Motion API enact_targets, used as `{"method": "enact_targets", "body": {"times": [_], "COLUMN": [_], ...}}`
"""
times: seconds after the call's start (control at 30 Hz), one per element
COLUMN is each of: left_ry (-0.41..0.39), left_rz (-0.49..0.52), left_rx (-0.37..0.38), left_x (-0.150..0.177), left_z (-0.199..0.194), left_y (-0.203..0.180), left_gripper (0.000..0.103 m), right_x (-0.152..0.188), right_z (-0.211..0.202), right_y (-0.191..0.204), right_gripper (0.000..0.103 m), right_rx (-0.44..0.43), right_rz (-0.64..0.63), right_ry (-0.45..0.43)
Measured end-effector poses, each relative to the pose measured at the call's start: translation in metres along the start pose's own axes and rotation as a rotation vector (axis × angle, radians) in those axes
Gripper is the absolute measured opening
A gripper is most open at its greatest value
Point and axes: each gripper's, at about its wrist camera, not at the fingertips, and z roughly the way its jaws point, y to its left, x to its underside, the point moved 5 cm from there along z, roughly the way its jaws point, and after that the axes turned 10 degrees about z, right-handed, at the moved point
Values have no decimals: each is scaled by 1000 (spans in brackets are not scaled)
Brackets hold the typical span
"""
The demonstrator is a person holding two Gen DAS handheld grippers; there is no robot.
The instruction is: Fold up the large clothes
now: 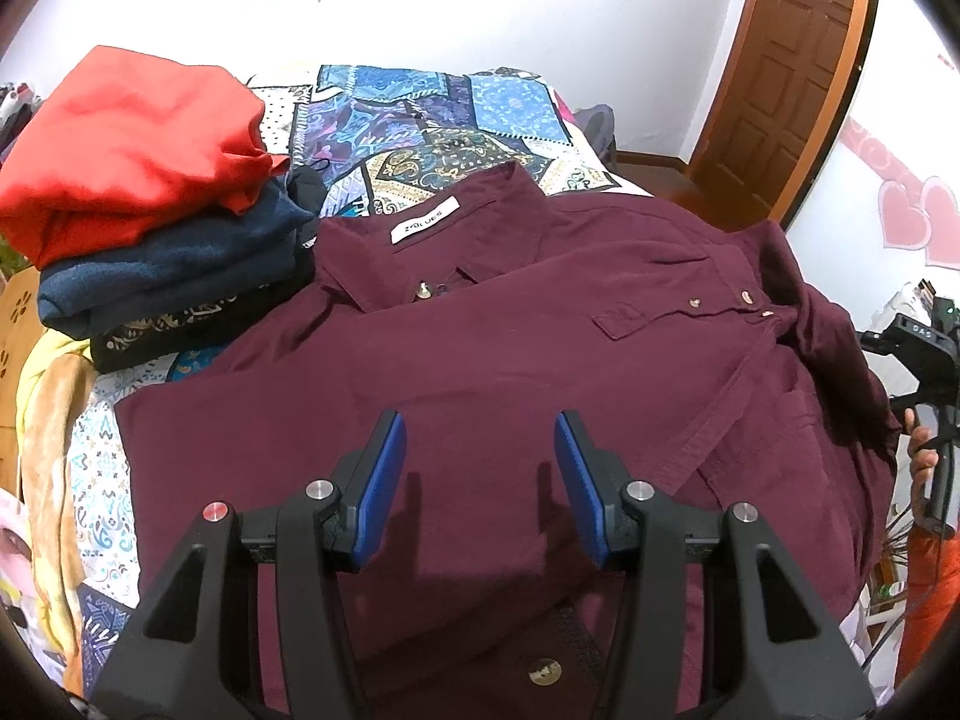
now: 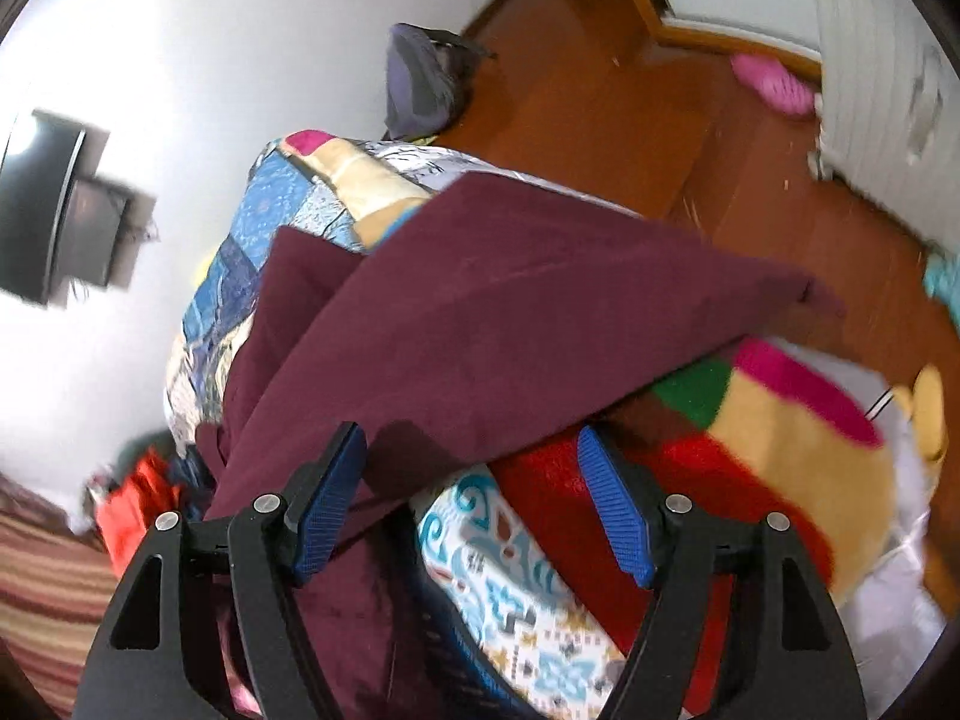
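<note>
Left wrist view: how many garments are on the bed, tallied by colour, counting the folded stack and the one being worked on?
Maroon button-up shirt, spread flat: 1
Red folded garment, top of stack: 1
Navy blue folded garment, middle of stack: 1
Black folded garment with gold print, bottom of stack: 1
Total: 4

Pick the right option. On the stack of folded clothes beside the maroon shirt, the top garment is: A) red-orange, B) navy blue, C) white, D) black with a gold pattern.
A: in the left wrist view the red-orange garment lies on top of the stack, over a navy one and a black patterned one, left of the maroon shirt.
</note>
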Motion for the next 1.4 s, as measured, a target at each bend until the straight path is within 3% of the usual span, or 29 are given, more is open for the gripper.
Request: {"method": "enact_targets", "body": {"times": [0.23, 0.27, 0.33, 0.43, 0.53, 0.8, 1.0, 1.23, 1.4], "left_ry": [16, 16, 12, 4, -7, -37, -64, -78, -76], "left_rz": [2, 1, 3, 2, -9, -34, -48, -79, -101], "left_rx": [0, 1, -4, -16, -15, -5, -6, -11, -22], "left_x": [1, 1, 1, 1, 1, 1, 4, 10, 17], "left_z": [6, 6, 5, 2, -2, -12, -23, -32, -35], "left_y": [-1, -1, -1, 1, 5, 13, 21, 36, 49], "left_gripper": [50, 50, 50, 50, 50, 50, 50, 50, 50], "right_x": [-14, -15, -18, -25, -26, -9, 39, 119, 178], "right_z": [9, 10, 11, 9, -3, -51, -76, -59, -14], "right_y": [8, 11, 16, 18, 29, 107, 179, 238, 249], "right_gripper": [66, 62, 35, 18, 12, 9, 8, 8, 8], "right_rx": [27, 44, 92, 90, 65, -30, -166, -274, -247], "right_rz": [-35, -52, -90, -103, -138, -338, -547, -784, -941], "right_ry": [-69, -85, -109, -120, -142, -230, -224, -100, 38]}}
